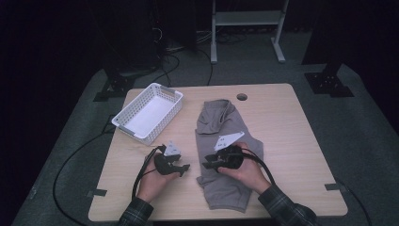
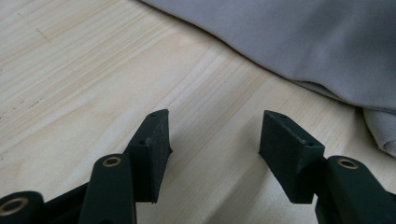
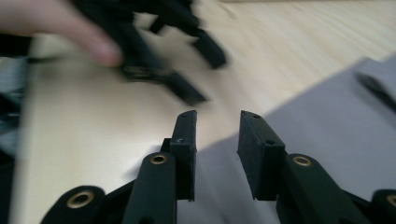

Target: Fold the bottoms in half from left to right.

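Left of the grey shorts (image 1: 226, 150), toward the table's far left corner, stands a white slatted basket (image 1: 149, 112), nothing in it. Nearer and just left of the shorts' left hem, over bare wood of the table (image 1: 291, 141), hovers the left gripper (image 1: 183, 169), pointed at the cloth; in the left gripper view, jaws plainly apart with only tabletop between the pads (image 2: 154, 140) and the grey hem (image 2: 299, 42) lying a little ahead, untouched. Then the shorts themselves, spread flat at the table's middle, waistband toward the far edge, legs toward the person. Over their left half, held in the right hand (image 1: 247, 172), hangs the right gripper (image 1: 207, 165), aimed leftward; in the right gripper view, jaws part-open, nothing clamped, the cloth's edge (image 3: 299, 121) beneath and the other gripper blurred beyond. Judged step: lining up on the shorts' left side for a pinch, likely ahead of a fold. Next move calls for lowering both sets of pads onto that edge, closing on the top layer alone, and lifting evenly so the cloth does not bunch or drag.
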Demonstrator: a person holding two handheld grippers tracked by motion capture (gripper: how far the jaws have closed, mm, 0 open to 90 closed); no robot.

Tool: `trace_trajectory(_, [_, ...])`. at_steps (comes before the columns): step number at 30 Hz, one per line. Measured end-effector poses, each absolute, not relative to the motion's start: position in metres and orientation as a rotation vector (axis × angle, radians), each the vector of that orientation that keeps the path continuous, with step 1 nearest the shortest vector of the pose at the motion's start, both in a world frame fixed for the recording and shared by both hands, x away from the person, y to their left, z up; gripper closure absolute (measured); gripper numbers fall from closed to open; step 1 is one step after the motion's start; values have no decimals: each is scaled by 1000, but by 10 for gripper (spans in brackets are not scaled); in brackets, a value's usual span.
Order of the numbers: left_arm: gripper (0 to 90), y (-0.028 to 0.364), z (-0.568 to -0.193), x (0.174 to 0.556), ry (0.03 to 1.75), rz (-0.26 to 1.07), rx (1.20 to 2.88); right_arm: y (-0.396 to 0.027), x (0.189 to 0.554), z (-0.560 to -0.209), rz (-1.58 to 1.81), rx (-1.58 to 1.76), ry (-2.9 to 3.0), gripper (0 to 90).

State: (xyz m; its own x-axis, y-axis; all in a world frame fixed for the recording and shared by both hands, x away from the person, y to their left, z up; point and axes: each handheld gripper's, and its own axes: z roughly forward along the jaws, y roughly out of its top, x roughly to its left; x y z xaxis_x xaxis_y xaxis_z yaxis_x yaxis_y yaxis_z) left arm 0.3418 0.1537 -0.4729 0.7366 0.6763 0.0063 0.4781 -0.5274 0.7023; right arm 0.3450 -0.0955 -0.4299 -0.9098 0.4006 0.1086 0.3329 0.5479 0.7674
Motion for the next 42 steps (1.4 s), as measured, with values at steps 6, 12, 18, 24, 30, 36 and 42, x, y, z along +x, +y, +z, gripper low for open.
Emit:
trace_trajectory(6, [423, 152, -473, 341, 855, 370, 2232, -77, 380, -453, 1155, 771, 2645, 634])
trace_trajectory(12, [424, 153, -474, 341, 850, 371, 2228, -52, 391, -464, 1108, 823, 2632, 575])
trace_trajectory(18, [423, 154, -474, 341, 847, 369, 2233, -43, 389, -470, 1023, 817, 2604, 681])
trace_trajectory(24, [423, 154, -474, 341, 847, 368, 2224, -49, 390, -469, 1036, 819, 2597, 871])
trace_trajectory(30, [423, 154, -475, 341, 845, 369, 2220, -56, 390, -466, 1094, 834, 2581, 891])
trace_trajectory(36, [424, 154, -475, 341, 844, 371, 2219, -70, 388, -451, 1149, 839, 2553, 894])
trace_trajectory(42, [449, 152, -470, 343, 876, 270, 2193, -101, 384, -434, 1200, 850, 2493, 895])
